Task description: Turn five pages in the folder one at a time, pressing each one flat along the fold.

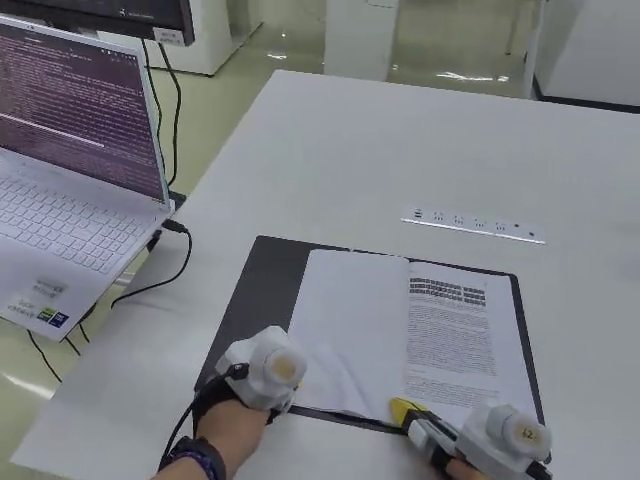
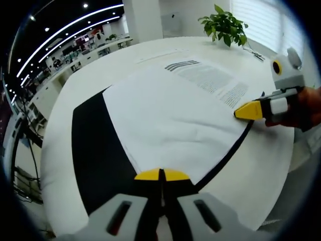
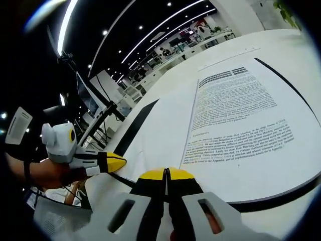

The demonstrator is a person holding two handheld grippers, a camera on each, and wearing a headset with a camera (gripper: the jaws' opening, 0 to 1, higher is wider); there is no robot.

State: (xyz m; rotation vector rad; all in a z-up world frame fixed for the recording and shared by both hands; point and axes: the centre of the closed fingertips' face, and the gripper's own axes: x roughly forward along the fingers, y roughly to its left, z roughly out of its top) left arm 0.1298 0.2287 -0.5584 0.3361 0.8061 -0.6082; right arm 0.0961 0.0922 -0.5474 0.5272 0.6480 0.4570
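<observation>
The folder [image 1: 250, 290] lies open at the table's [image 1: 380, 150] near edge, my left gripper [image 2: 161, 174] and right gripper [image 3: 167, 173] both closed and empty along its near edge; I judge I'm between turns, and next must pinch the printed page's [image 1: 450, 320] corner.

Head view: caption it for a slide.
Left hand-held gripper and right hand-held gripper, both shut, at the near edge of an open black folder of white pages.

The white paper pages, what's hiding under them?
Under the white paper pages lies an open black flat folder, showing beside their left edge and as a thin rim on the right. The folder's middle is covered, so anything tucked there cannot be seen.
</observation>
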